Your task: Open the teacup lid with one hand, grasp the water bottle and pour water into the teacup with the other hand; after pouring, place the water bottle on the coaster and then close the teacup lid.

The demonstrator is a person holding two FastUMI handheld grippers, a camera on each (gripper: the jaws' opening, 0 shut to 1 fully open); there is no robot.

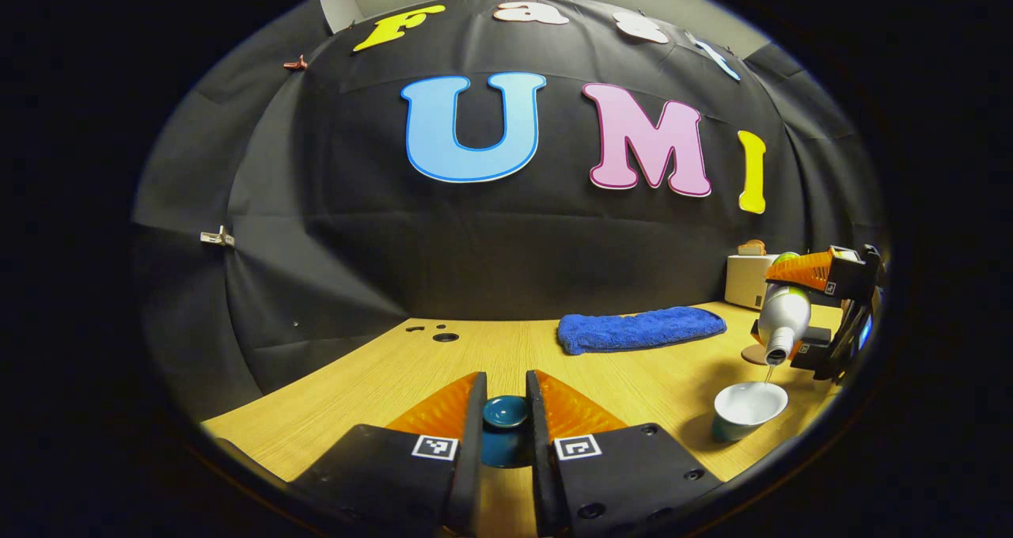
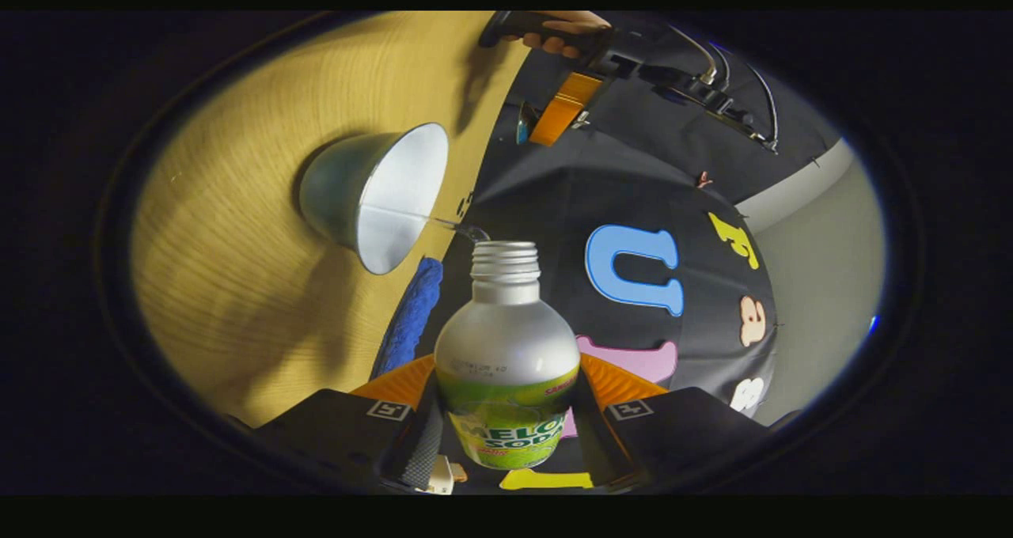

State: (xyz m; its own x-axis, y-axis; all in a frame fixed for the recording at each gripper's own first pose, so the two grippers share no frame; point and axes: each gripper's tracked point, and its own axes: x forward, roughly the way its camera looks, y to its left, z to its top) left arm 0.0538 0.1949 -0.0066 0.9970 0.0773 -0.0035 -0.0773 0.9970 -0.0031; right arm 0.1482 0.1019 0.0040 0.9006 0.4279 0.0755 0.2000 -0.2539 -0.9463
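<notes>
While I've got the right tool (image 2: 506,435) clamped on the water bottle (image 2: 506,356), both fingers pressing its sides, the bottle is tipped mouth-down over the teacup (image 1: 748,411) and a thin stream of water runs into it. The cup sits uncovered near the desk's (image 1: 396,380) right edge in the left gripper view, white inside. My left tool (image 1: 505,415) sits narrow around the teacup lid (image 1: 505,411), the fingers right at its sides, holding it over the desk's front edge, well apart from the cup. A round coaster (image 1: 753,354) sits just behind the cup, partly hidden by the bottle. A blue towel (image 1: 641,329) lies toward the back edge, with a white box (image 1: 748,278) in the far right corner.
</notes>
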